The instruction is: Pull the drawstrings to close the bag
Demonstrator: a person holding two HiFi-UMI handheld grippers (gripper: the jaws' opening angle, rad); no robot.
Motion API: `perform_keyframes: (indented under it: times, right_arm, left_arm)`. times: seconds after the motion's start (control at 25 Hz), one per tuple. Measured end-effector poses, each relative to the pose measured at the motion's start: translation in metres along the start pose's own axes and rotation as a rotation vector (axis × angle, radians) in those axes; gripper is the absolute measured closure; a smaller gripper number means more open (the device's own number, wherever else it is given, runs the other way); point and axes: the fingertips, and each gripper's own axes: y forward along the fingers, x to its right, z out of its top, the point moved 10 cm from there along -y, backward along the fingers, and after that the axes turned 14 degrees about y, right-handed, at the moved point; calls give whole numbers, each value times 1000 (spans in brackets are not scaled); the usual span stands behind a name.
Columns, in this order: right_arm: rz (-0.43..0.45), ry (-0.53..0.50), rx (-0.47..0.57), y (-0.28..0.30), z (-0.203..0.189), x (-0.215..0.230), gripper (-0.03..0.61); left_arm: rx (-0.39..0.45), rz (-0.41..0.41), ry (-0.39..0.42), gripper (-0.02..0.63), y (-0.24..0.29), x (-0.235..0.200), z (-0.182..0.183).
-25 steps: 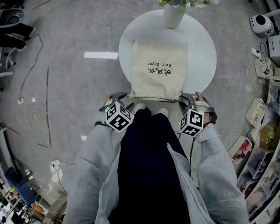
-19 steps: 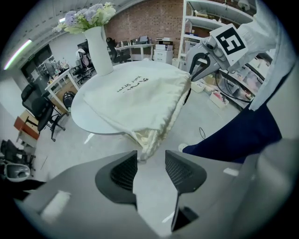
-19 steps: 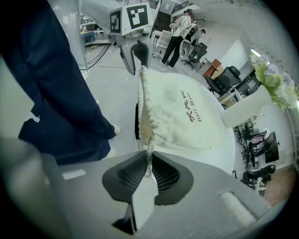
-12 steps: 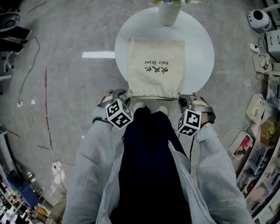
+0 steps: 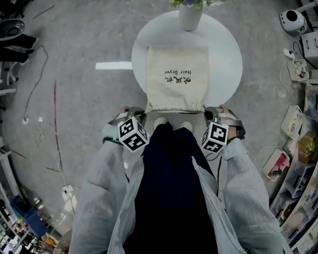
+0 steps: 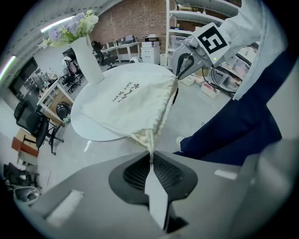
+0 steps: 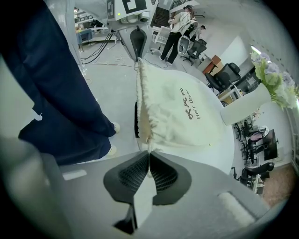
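Head view first. Shows the bag flat on the round table, mouth hem nearest the body and running straight from the left gripper to the right gripper, one at each corner. Reads as grips taken, pull not yet made: hem only lightly puckered, mouth wide across. Beyond the fingertips, past the bag's far end, a white vase with flowers. Grey floor all round, cluttered shelves out past the right gripper.

Left gripper view next. Finds the fingers pressed together, having just been closing, and pinching a cream drawstring right at the tips. Could be cord or bunched hem corner, hard to tell through the blur. Bag fanning away ahead of the tips, with the other gripper at the opposite corner. Brick wall and desks far beyond.

Right gripper view last. Same on this side: fingers clamped tight on the drawstring end just at the tips, gathered hem leading straight ahead to the left gripper. Office chairs and a standing person well beyond.

Left to do: draw both hands apart until the mouth cinches shut.
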Motion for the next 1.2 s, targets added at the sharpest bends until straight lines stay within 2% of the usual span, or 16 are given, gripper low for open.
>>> perform_keyframes:
  times: [0.36, 0.52, 0.92, 1.08, 1.2]
  right_arm:
    - [-55, -77, -63, -1, -4, 1, 566]
    - [-66, -134, -105, 2, -8, 1, 566]
    - [-76, -206, -142, 4, -17, 2, 566]
    - [-74, -192, -161, 3, -27, 6, 568]
    - [-73, -191, -164, 2, -30, 9, 568]
  left_arm:
    - [-75, 26, -51, 578, 2, -5, -9]
    - [-137, 55, -41, 580, 6, -8, -11]
    - [-222, 65, -47, 584, 12, -9, -25]
    - [-222, 33, -123, 584, 6, -12, -40]
    - [-235, 29, -108, 584, 6, -12, -43]
